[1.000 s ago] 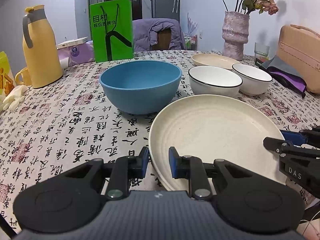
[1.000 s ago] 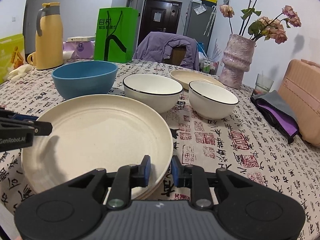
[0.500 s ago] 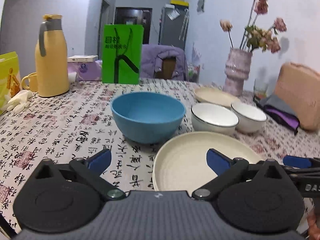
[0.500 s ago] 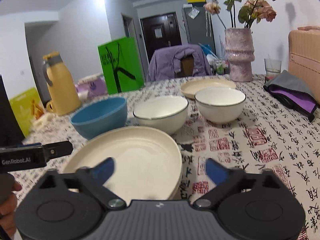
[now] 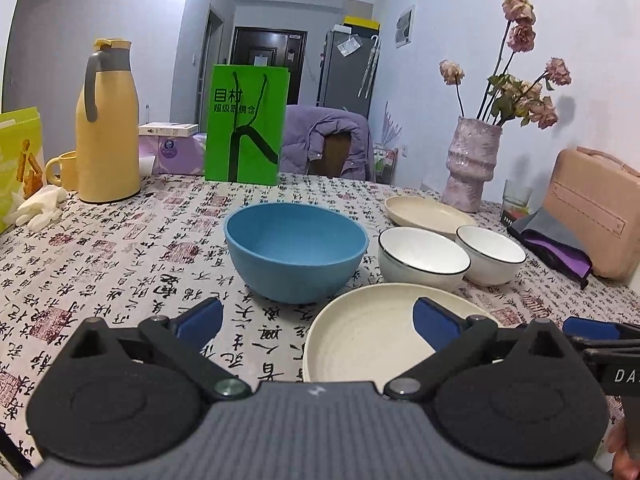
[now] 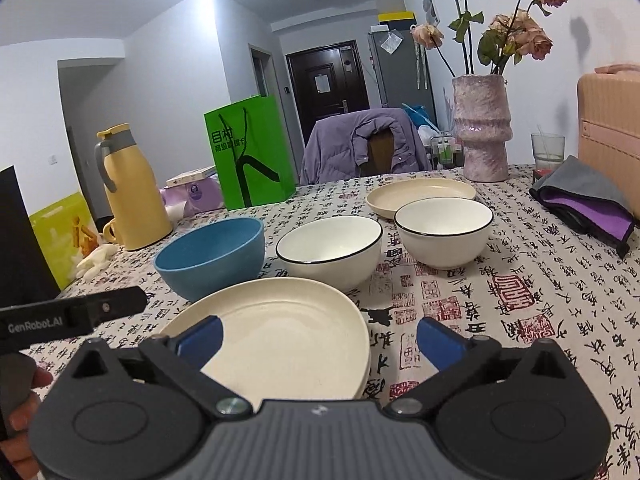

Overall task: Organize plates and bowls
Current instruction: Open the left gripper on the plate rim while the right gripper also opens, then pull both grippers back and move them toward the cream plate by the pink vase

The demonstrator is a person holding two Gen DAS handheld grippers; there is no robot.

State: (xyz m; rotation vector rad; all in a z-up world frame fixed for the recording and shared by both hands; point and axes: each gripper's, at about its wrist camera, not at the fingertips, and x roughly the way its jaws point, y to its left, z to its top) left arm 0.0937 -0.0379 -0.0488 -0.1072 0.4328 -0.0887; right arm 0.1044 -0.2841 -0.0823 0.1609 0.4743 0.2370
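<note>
Between both grippers' wide-apart jaws, unclamped, the cream plate (image 5: 368, 332) lies flat on the table.

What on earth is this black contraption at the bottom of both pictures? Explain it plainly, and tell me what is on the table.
No robot here: a person holds a handheld gripper in each hand, each with a camera looking along its jaws. One picture is from the left gripper, the other from the right gripper. Both stand open and hold nothing. On the patterned tablecloth lie a near cream plate, a blue bowl, two white bowls and a far cream plate.
</note>
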